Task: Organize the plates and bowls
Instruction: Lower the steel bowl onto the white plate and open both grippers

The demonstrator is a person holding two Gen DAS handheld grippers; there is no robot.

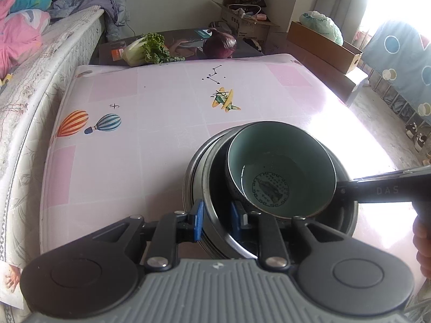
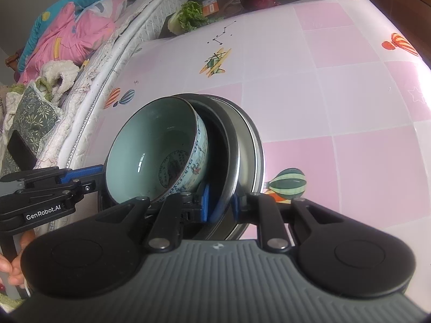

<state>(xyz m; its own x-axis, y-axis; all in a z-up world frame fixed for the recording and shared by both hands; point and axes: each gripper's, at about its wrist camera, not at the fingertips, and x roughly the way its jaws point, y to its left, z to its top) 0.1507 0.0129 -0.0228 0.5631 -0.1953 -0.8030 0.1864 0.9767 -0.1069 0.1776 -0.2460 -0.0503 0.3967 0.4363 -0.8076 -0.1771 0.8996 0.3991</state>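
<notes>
A pale green ceramic bowl [image 1: 280,161] [image 2: 150,145] with a blue pattern lies tilted inside a nested stack of steel bowls [image 1: 194,167] [image 2: 250,140], which appears to rest on the pink tablecloth [image 1: 161,107] [image 2: 350,107]. My left gripper [image 1: 216,219] [image 2: 94,177] straddles the stack's near rim; its outer pad is at the wall and its inner pad stands slightly off it. My right gripper [image 2: 221,204] [image 1: 342,188] is shut on the opposite rim, with steel filling the gap between its blue pads.
A leafy cabbage [image 1: 145,49] and a purple cabbage [image 1: 219,43] sit past the table's far edge. A bed [image 1: 27,80] with bedding runs along the left side. Cardboard boxes [image 1: 247,21] stand at the back. A person's hand [image 1: 423,242] holds the right gripper.
</notes>
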